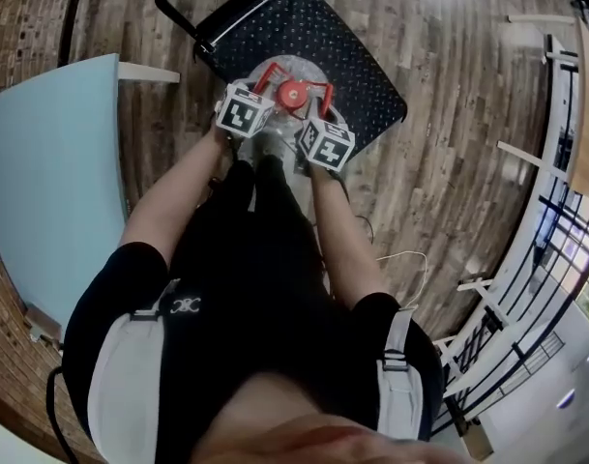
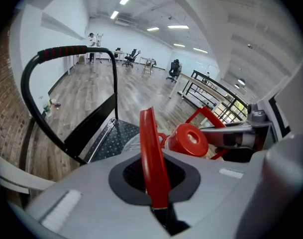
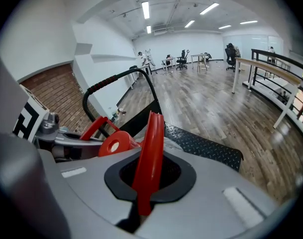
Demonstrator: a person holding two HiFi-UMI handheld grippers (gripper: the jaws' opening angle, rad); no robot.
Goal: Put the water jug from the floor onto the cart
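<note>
wood floor [image 1: 449,162]; water jug [image 1: 292,95] over cart [image 1: 362,56]; left gripper [image 2: 156,198], right gripper [image 3: 144,193] jaws clamped on red handles [image 2: 152,153].

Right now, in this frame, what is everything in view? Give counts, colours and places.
water jug: one, clear, over the cart deck; contact with the deck can't be told
cap: one, red, on top of the jug
jug handle: one, red, around the cap
cart: one, black studded deck, black push bar with a red-striped grip, ahead
floor: brown wood planks
panel: one, pale blue, at left
railing: one, black, along the right
cable: one, white, on the floor at right
office chairs: at least two, dark, far end of the room
forearms: two, bare, reaching down
marker cubes: two, black and white, one on each claw
left claw: grey, shut on the jug handle
right claw: grey, shut on the jug handle
</note>
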